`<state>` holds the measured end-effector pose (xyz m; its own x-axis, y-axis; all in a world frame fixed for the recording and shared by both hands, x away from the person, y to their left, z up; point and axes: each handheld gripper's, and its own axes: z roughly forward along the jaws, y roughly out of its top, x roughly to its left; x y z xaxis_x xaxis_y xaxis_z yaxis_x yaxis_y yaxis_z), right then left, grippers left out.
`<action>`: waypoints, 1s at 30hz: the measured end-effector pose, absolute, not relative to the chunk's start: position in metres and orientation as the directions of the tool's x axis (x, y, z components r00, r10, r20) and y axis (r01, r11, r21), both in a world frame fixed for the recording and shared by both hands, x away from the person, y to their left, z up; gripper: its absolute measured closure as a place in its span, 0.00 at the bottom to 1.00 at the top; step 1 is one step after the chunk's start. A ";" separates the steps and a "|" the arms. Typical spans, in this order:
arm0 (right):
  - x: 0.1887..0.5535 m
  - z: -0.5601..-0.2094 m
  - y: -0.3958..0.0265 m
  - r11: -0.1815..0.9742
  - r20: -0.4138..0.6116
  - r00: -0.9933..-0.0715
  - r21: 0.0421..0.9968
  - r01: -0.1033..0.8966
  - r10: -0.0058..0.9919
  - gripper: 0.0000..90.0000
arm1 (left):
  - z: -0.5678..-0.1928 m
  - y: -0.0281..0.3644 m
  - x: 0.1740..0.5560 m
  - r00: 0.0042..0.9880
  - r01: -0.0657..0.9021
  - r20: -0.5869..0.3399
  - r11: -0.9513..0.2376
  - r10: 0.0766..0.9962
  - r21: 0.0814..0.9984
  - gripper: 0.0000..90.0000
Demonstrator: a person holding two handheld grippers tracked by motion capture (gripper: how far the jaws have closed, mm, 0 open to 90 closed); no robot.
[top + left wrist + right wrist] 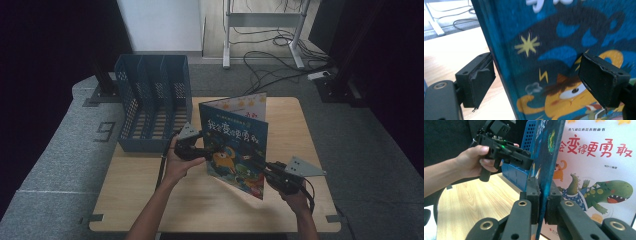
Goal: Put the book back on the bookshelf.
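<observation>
A dark blue picture book (235, 150) is held upright and tilted above the wooden table. My right gripper (262, 167) is shut on its lower right edge, and the two pads pinch the blue book (546, 157) from both sides in the right gripper view. My left gripper (207, 150) is at the book's left edge. Its jaws stand wide apart in the left gripper view, open, with the edge of the blue book (564, 50) between them. A second book (242, 105), white-covered with a green dinosaur (609, 190), stands just behind.
A blue slotted file rack (152, 100) stands at the table's back left, close to the left hand. Bare wood of the table (150, 195) lies in front of the rack. Beyond the table, cables and a desk frame (262, 30) are on the floor.
</observation>
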<state>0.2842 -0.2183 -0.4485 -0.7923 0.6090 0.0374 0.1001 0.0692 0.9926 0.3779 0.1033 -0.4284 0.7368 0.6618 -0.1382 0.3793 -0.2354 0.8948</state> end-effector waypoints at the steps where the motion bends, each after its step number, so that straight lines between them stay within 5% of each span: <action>1: 0.284 -0.449 -0.218 0.069 0.038 -0.793 0.993 0.100 0.608 0.93 | -0.427 0.104 0.379 0.740 0.380 -0.143 -0.232 0.657 0.895 0.15; 30: 0.284 -0.452 -0.222 0.104 0.013 -0.798 0.990 0.094 0.603 0.90 | -0.414 0.104 0.380 0.784 0.360 -0.176 -0.205 0.595 0.910 0.17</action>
